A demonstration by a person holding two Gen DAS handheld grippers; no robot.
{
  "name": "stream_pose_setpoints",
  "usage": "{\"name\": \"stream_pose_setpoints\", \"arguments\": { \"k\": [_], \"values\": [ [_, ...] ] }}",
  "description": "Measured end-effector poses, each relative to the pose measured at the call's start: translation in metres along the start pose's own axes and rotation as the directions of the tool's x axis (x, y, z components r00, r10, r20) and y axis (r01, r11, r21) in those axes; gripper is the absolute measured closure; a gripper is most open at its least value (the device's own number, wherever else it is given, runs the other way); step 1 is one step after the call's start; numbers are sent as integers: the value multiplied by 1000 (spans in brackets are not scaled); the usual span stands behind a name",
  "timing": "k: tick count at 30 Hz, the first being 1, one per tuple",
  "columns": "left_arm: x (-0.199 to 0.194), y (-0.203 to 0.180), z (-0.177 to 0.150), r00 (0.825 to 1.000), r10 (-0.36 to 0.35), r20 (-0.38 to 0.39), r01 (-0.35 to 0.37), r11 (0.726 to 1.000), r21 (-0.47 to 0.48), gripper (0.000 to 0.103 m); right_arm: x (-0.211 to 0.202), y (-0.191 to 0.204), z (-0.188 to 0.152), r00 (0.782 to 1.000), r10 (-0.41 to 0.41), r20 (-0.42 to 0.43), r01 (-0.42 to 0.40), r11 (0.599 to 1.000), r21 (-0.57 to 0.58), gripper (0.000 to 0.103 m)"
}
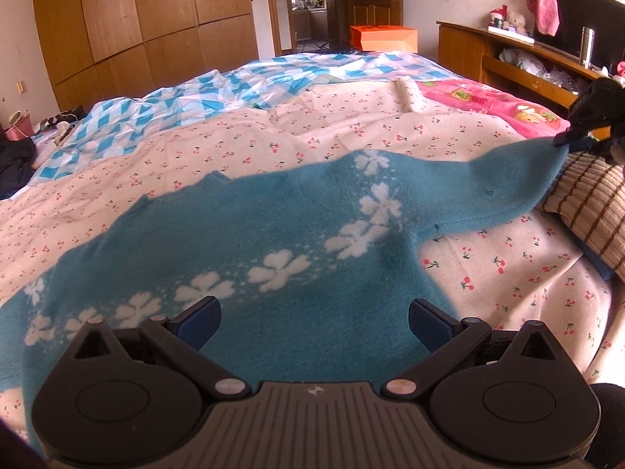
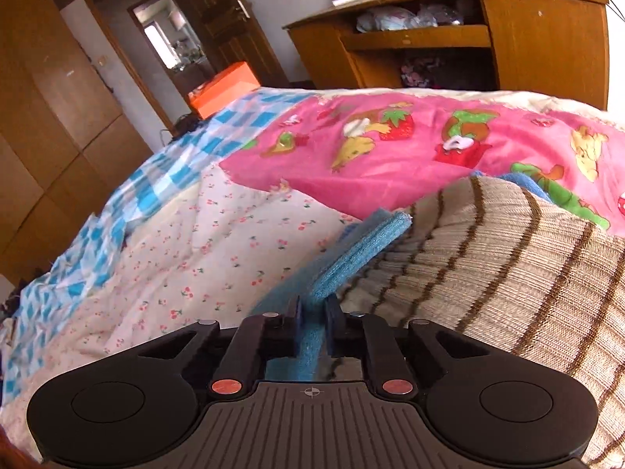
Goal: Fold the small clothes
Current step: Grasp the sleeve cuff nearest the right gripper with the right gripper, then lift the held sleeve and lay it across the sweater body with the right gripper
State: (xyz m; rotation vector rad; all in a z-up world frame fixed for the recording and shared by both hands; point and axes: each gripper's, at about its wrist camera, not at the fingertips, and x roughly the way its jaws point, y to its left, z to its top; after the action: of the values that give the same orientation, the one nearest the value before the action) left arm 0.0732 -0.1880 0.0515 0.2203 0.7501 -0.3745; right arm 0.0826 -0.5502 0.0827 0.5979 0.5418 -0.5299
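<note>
A blue fleece garment (image 1: 297, 226) with white flowers lies spread on the cherry-print bedsheet (image 1: 234, 140). My left gripper (image 1: 314, 322) is open, its jaws wide apart just above the garment's near part, holding nothing. My right gripper (image 2: 313, 320) is shut on the end of the garment's sleeve (image 2: 351, 254), which it holds stretched out to the right. The right gripper also shows in the left wrist view (image 1: 574, 135) at the far right, pinching the sleeve tip.
A beige knit with brown stripes (image 2: 508, 258) lies beside the sleeve on the right. A pink cartoon blanket (image 2: 410, 144) and a blue checked quilt (image 1: 187, 105) lie further back. A wooden desk (image 2: 547, 39) and wardrobe (image 1: 136, 11) stand beyond the bed.
</note>
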Motion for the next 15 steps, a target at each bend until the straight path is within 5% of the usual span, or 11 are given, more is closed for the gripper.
{"name": "stream_pose_setpoints", "arguments": {
  "k": [4, 7, 12, 15],
  "values": [
    [-9, 24, -10, 1000, 23, 8, -23, 999, -34, 0, -18, 66, -18, 997, 83, 5, -81, 984, -157, 93],
    [-16, 49, -20, 999, 51, 15, -50, 996, -72, 0, -26, 132, -46, 989, 146, -23, -146, 936, -320, 93],
    [-30, 98, -45, 991, 131, 22, -126, 982, -138, 0, -37, 237, -114, 961, 247, -121, -274, 806, -525, 94],
    [-36, 127, -64, 982, 188, 19, -182, 967, -176, 0, -42, 294, -167, 946, 275, -171, -318, 688, -652, 95]
  ]
}}
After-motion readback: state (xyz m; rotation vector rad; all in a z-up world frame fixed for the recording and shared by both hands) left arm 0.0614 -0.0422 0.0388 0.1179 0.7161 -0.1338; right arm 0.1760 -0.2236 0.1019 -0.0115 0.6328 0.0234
